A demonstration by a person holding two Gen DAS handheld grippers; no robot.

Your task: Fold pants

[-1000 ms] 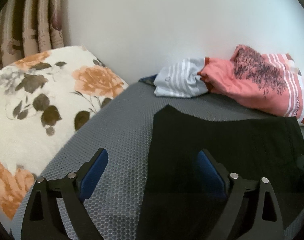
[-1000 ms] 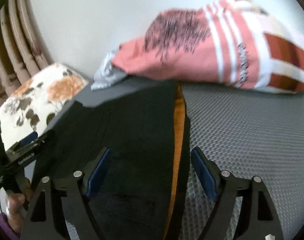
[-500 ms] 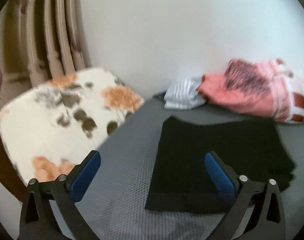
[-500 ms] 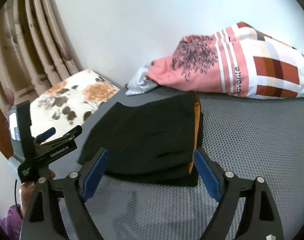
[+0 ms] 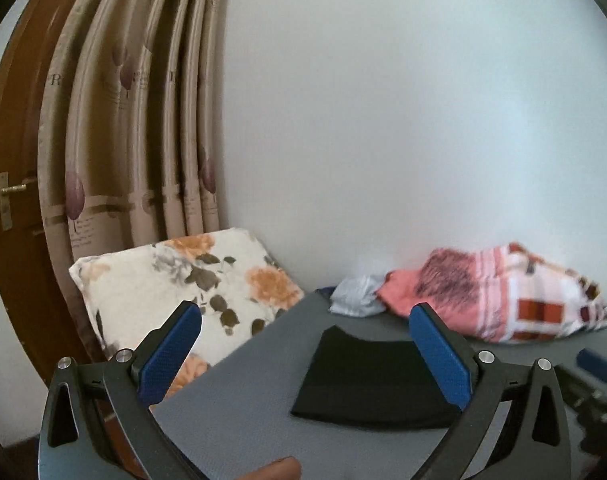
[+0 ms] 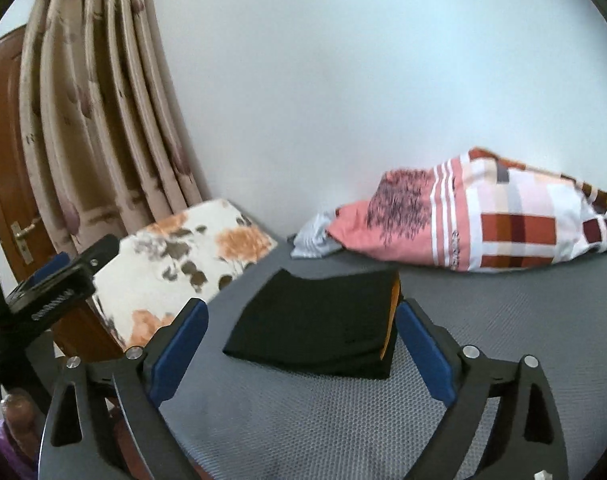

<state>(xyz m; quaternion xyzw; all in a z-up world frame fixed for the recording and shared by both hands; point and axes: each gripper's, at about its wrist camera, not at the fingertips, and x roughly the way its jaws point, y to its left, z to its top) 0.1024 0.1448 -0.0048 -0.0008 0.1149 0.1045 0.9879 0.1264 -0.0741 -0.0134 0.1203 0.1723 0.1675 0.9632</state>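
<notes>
The black pants (image 5: 367,380) lie folded into a flat rectangle on the grey honeycomb mat (image 5: 231,420). In the right wrist view the pants (image 6: 319,320) show an orange inner edge on their right side. My left gripper (image 5: 303,356) is open and empty, held above and back from the pants. My right gripper (image 6: 303,344) is open and empty too, also back from the pants. The left gripper's body (image 6: 43,296) shows at the left of the right wrist view.
A floral cushion (image 5: 191,292) leans at the mat's left edge. A pink patterned pillow (image 6: 483,224) and a grey-white striped cloth (image 6: 311,236) lie against the white wall behind the pants. Beige curtains (image 5: 135,128) and a brown door (image 5: 11,208) stand at the left.
Both grippers have pulled back and up from the folded pants, which now look smaller and lie untouched. More of the wall, curtain and door shows.
</notes>
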